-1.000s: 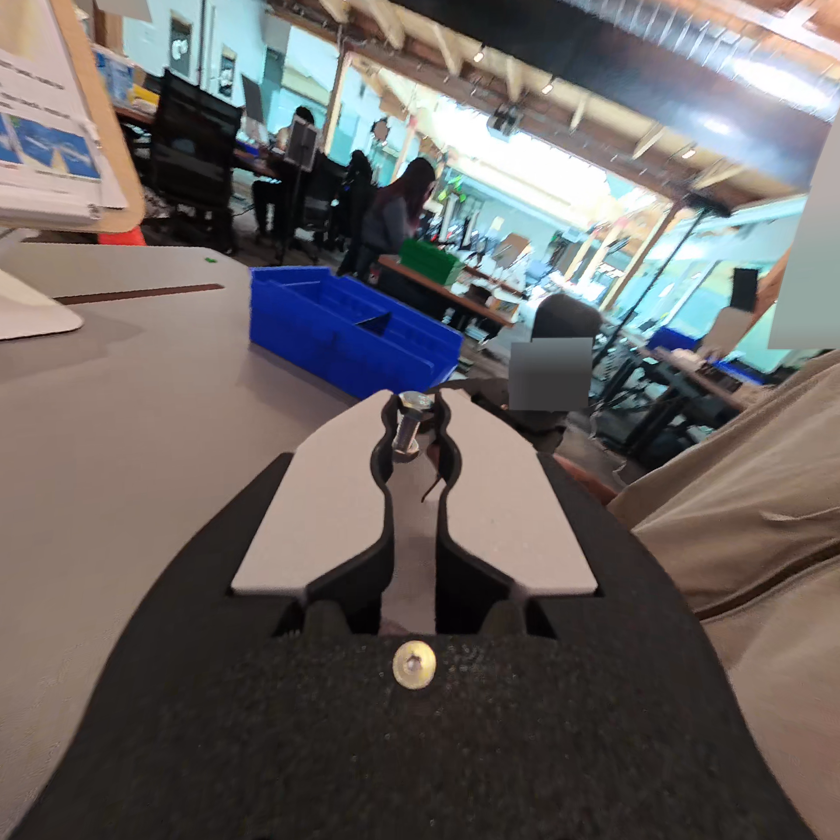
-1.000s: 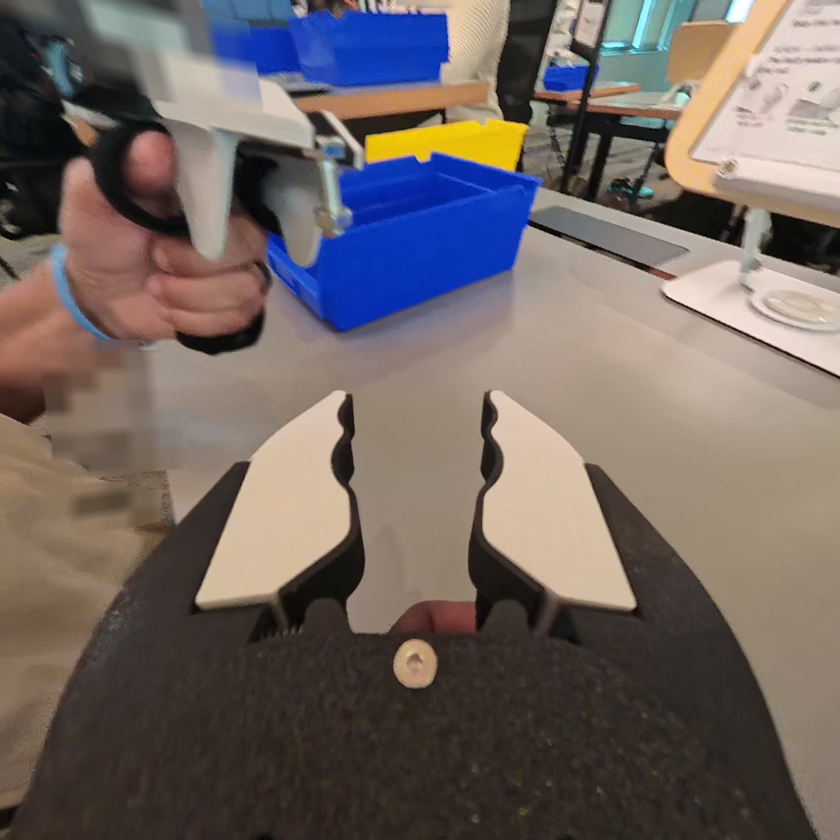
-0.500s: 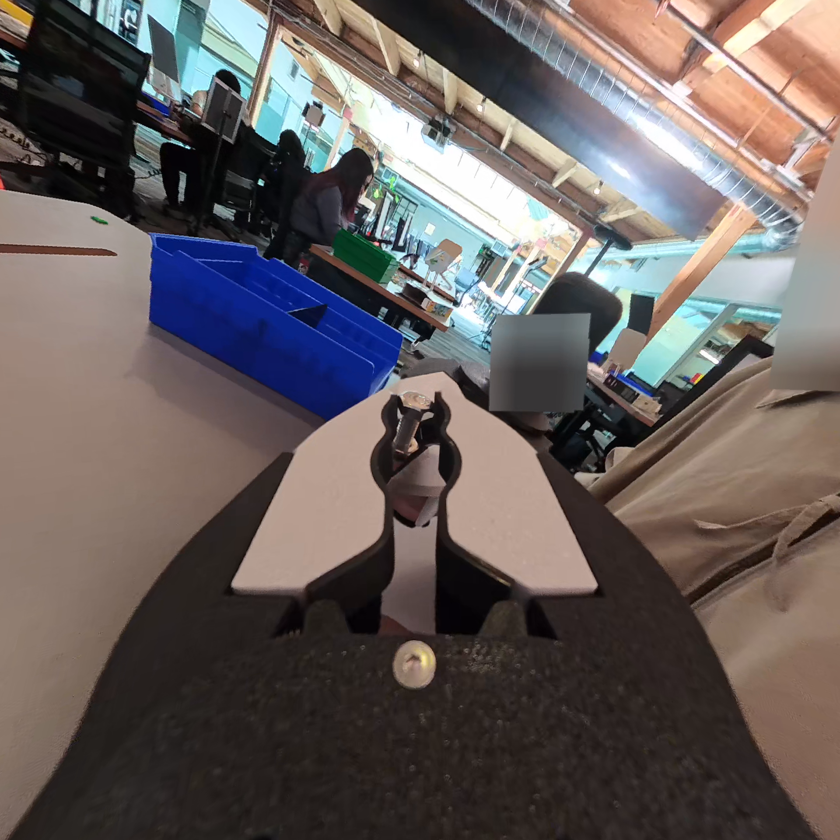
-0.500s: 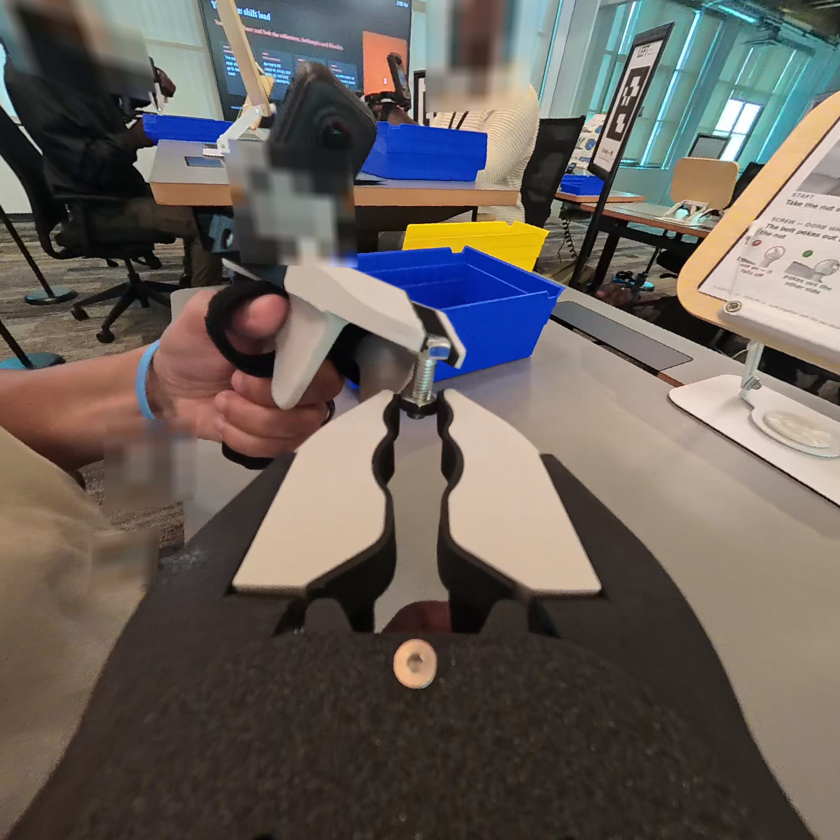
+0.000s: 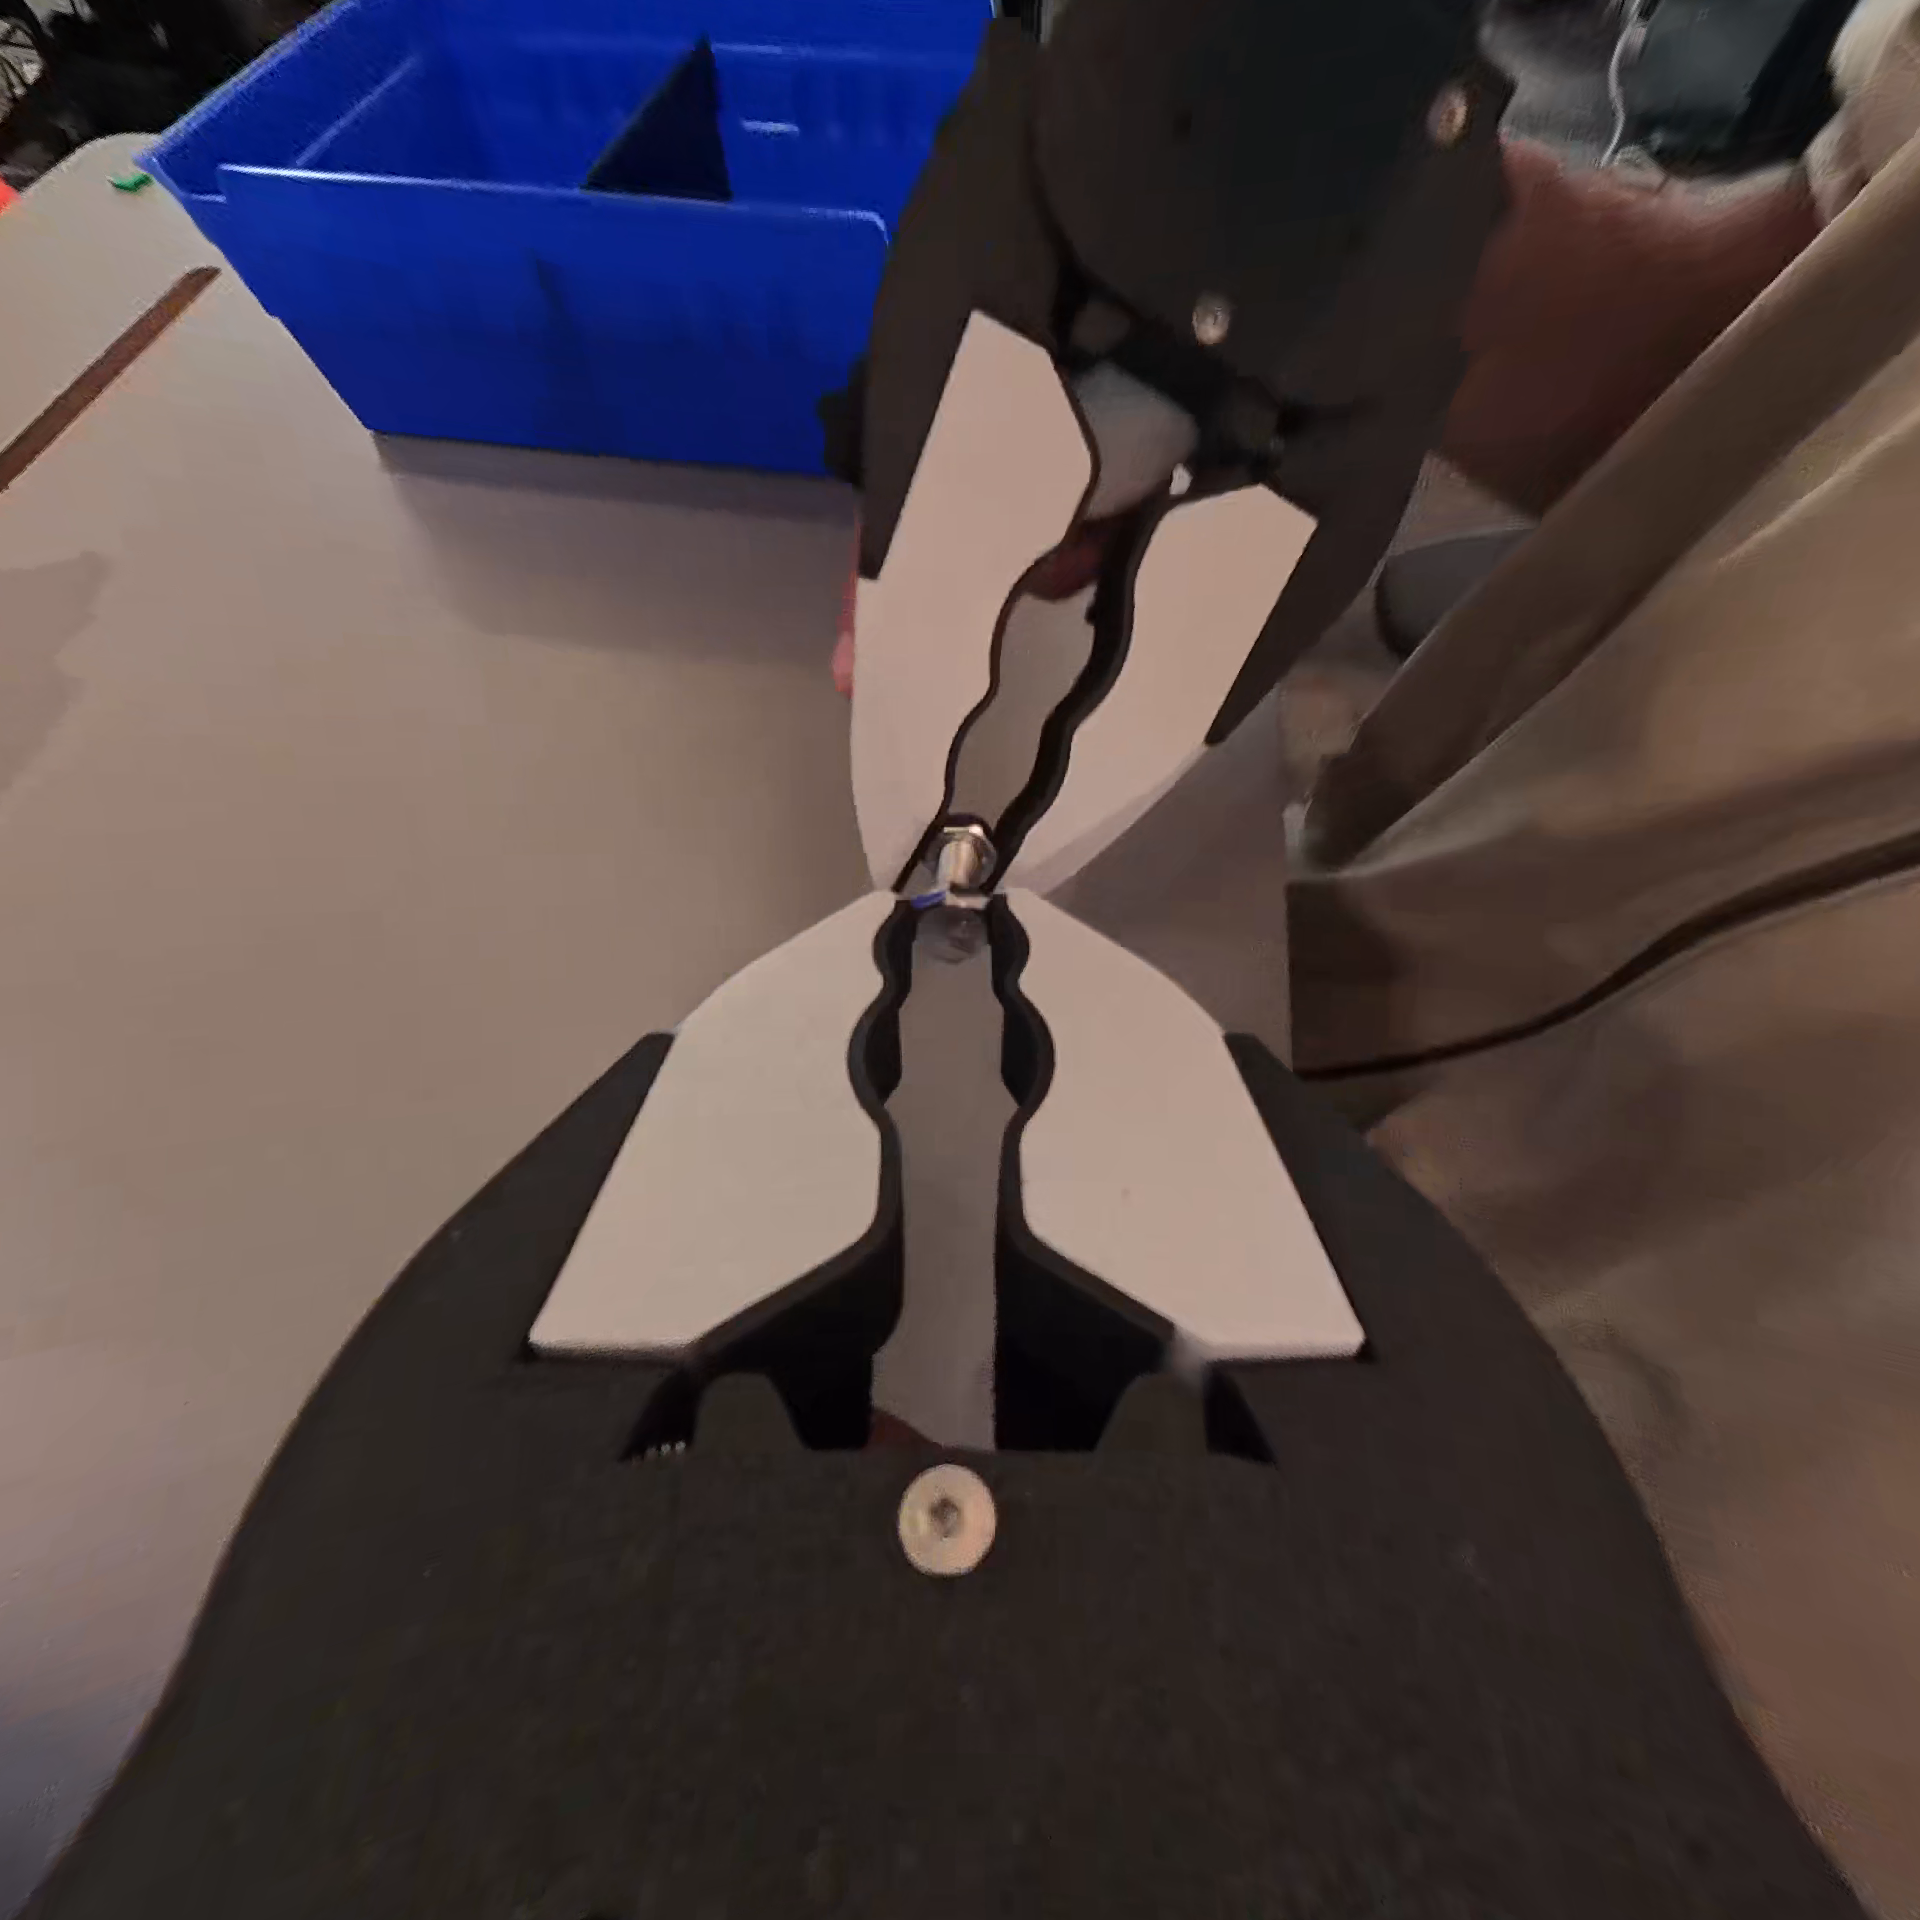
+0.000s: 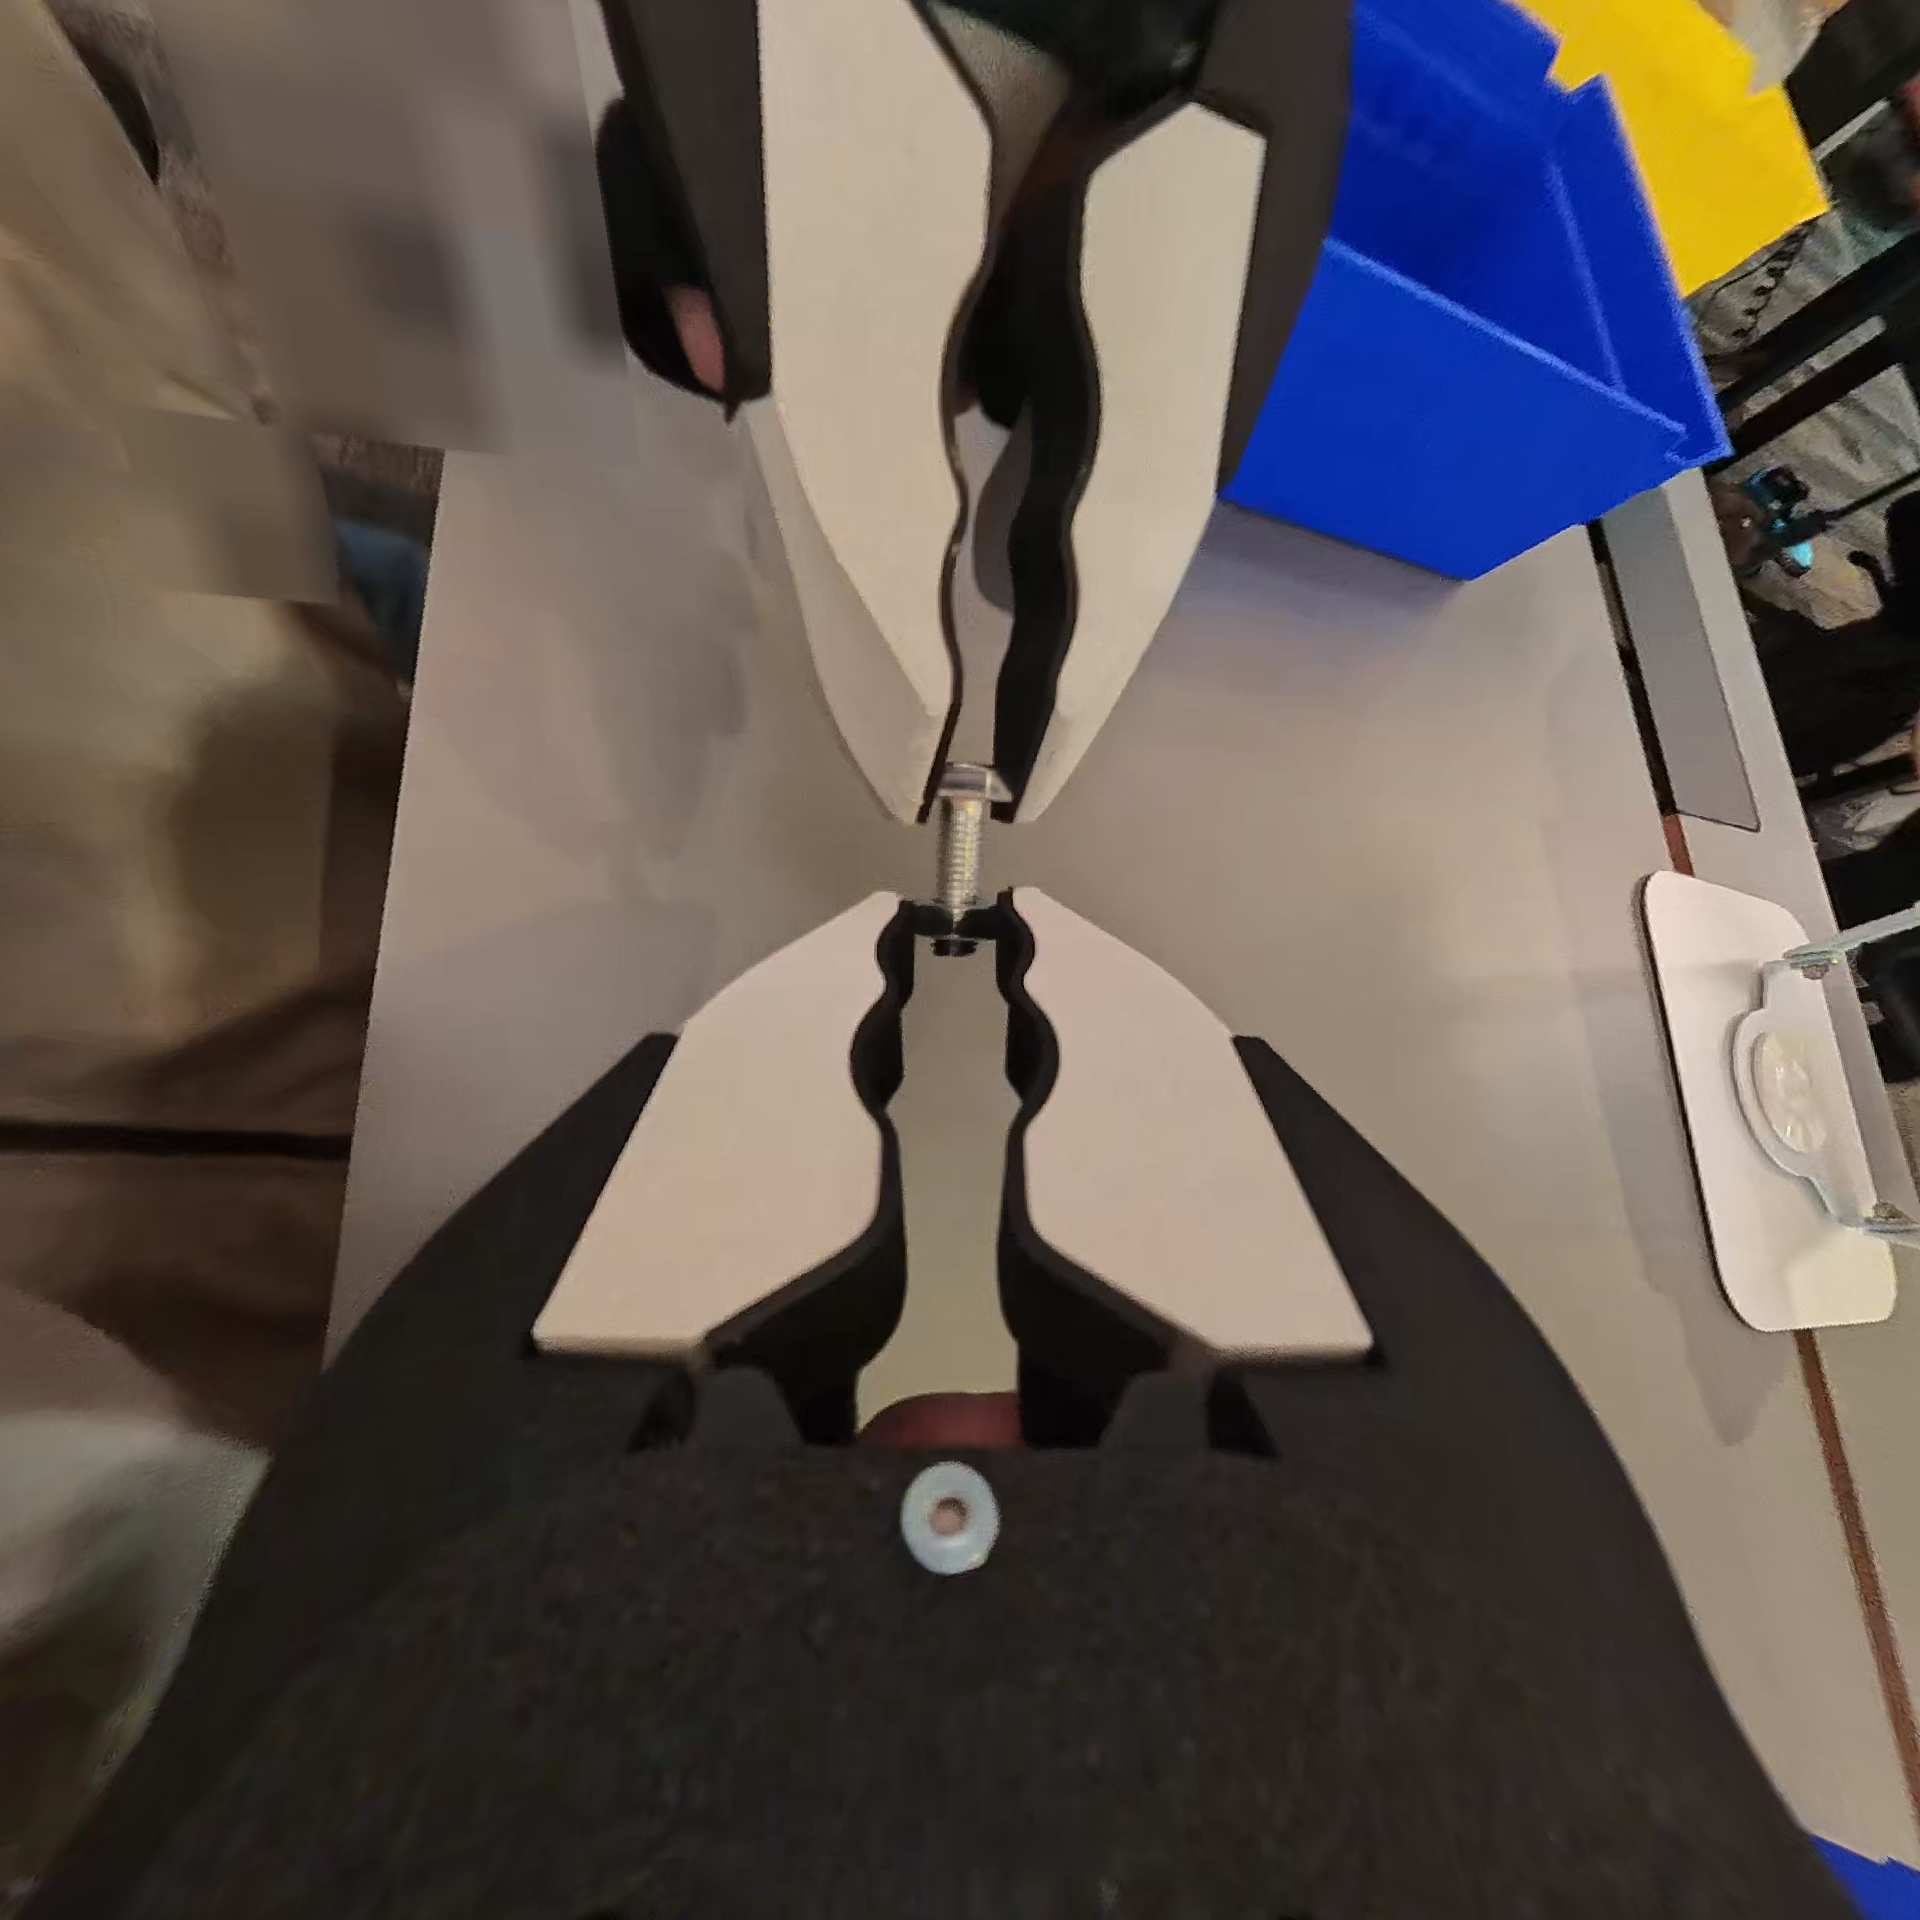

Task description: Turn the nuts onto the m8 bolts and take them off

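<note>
My left gripper (image 5: pixel 948 914) is shut on the head of a silver M8 bolt (image 5: pixel 951 935). In the right wrist view the left gripper (image 6: pixel 966 795) comes down from the top, with the bolt's threaded shank (image 6: pixel 956 857) pointing at me. My right gripper (image 6: pixel 956 920) is shut on a nut (image 6: pixel 954 940) at the shank's end. In the left wrist view the right gripper (image 5: pixel 961 852) faces mine tip to tip, with the nut (image 5: pixel 964 857) between its tips. Both are held above the grey table (image 5: pixel 416 831).
A blue divided bin (image 5: pixel 561 312) stands on the table beyond the grippers and also shows in the right wrist view (image 6: pixel 1455 395), with a yellow bin (image 6: pixel 1704 156) behind it. A white stand base (image 6: pixel 1745 1091) is at the right. A person's beige clothing (image 5: pixel 1610 987) is alongside. Left and right tips are no more than a few centimetres apart.
The right gripper went from open to shut on the nut at the bolt's end. Both grippers tilted down toward the table and now meet tip to tip.
</note>
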A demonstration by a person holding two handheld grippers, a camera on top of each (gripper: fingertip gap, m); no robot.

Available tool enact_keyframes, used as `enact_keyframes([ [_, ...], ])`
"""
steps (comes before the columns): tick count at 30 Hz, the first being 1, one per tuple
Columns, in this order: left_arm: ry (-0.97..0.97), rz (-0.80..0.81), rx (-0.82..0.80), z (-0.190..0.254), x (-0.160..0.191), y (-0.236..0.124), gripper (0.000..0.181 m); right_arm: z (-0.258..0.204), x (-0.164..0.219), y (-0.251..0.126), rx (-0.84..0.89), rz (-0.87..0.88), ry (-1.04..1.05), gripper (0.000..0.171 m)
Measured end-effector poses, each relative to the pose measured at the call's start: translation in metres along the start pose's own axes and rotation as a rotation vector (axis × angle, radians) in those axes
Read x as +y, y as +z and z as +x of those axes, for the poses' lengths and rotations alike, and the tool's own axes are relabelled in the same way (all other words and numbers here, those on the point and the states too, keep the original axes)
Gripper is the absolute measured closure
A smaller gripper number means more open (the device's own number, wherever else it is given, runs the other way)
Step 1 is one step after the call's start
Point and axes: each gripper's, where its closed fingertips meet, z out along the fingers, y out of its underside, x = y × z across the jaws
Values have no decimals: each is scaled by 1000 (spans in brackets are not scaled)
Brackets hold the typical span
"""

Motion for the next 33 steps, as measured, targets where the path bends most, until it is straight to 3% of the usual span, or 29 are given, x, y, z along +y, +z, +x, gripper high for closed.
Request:
enact_keyframes([
  [10, 97, -56, -66, -5, 7, 11, 167, 3, 5, -5, -31, 9, 1, 156],
  [19, -166, 354, 10, -15, -22, -16, 167, 15, -9, -25, -93, 508, 526, 146],
  [24, -218, 423, 50, -10, -22, -17, 167, 21, -25, -31, -189, 760, 769, 144],
  [33, -213, 419, 57, -7, -19, -12, 167, 24, -39, -28, -154, 751, 732, 156],
])
